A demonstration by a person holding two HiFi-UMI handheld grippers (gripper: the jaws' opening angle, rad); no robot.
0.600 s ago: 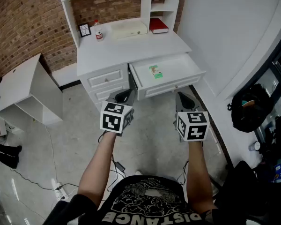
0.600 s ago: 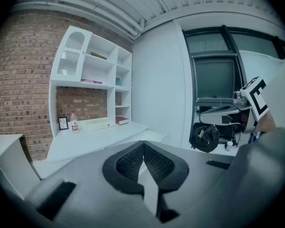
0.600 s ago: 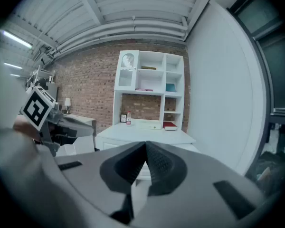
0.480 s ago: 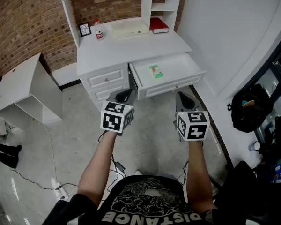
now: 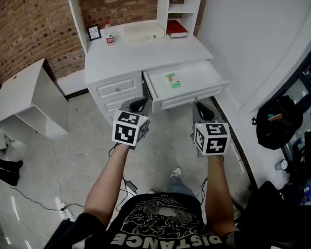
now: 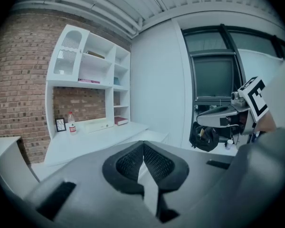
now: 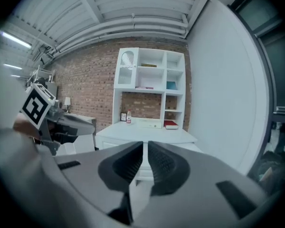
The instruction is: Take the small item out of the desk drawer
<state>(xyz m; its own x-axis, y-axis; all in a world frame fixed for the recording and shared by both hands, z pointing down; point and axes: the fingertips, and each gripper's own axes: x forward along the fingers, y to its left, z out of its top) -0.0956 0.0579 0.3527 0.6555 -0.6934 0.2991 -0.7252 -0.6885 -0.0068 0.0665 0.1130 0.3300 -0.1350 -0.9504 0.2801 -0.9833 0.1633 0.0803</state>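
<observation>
Forward comes a step: a shoe [image 5: 175, 172] has popped into view on the floor beneath the arms where none showed a moment ago, while both grippers sit in much the same spot, just short of the desk front. Closest in, the left gripper [image 5: 137, 105] has its fingers [image 6: 128, 163] clenched pad to pad with nothing between them. The right gripper [image 5: 202, 108] matches it, its fingers [image 7: 166, 167] drawn together to a bare sliver and empty as well. Just beyond their tips, the drawer [image 5: 202, 75] already stands pulled out, so opening looks done and this is the approach to the pick. And there's the prize: the small item [image 5: 171, 80], a green-and-white packet by the look of it, lying flat on the drawer floor toward its left side, untouched and well clear of either gripper. Next move, as I read it: one gripper has to spread its fingers, rise over the drawer's front lip, dip down and straddle that flat little thing, which may be awkward to pinch off the bottom. Further back, the white surface [image 5: 145, 56] carries a bottle [image 5: 109, 37] and a red book [image 5: 175, 28] against the brick wall.
</observation>
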